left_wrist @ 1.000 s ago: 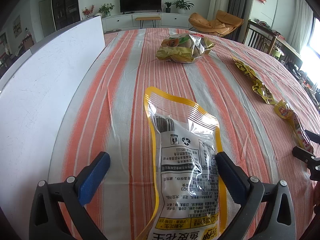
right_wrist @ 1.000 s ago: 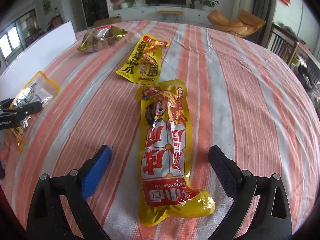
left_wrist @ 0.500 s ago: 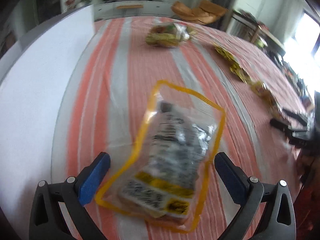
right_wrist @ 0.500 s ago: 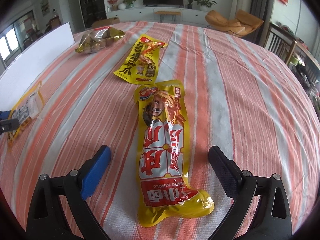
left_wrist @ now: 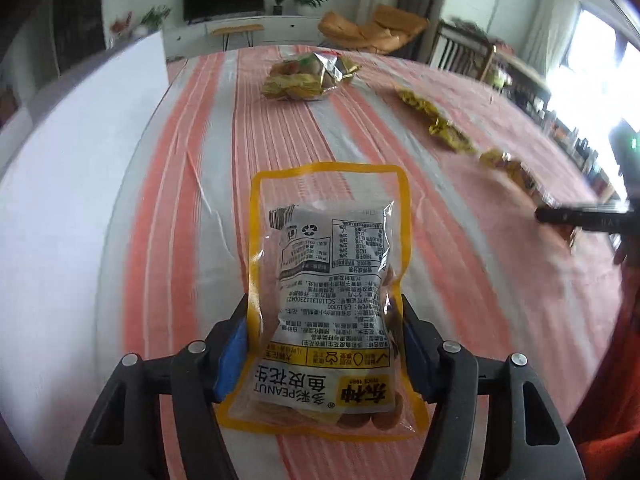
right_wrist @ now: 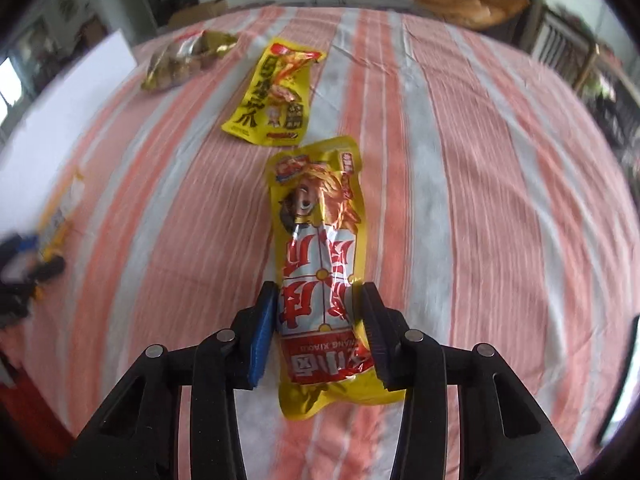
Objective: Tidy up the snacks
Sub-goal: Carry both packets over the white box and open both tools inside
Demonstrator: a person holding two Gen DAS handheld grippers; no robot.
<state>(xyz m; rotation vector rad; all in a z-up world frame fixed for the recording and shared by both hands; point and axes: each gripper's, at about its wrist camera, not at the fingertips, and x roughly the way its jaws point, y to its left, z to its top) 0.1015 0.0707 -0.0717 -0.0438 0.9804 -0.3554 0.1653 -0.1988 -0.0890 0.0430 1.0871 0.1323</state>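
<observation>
Both grippers closed on snack packets over the striped worktop [right_wrist: 500,160].

Left gripper [left_wrist: 324,344]: jaws just closed in, pads now pressing both sides of the clear yellow-edged peanut packet [left_wrist: 328,280], near the white board [left_wrist: 72,208]. Right gripper [right_wrist: 318,332]: jaws just closed narrow, clamped on the long yellow-and-red packet [right_wrist: 320,248], lying lengthwise mid-worktop. Beyond it, a flat yellow packet [right_wrist: 276,96] and a crumpled gold bag [right_wrist: 184,60], both apart, untouched.

My other gripper [right_wrist: 24,276] was a dark blur at the right-wrist view's left edge, its jaws unreadable there.
</observation>
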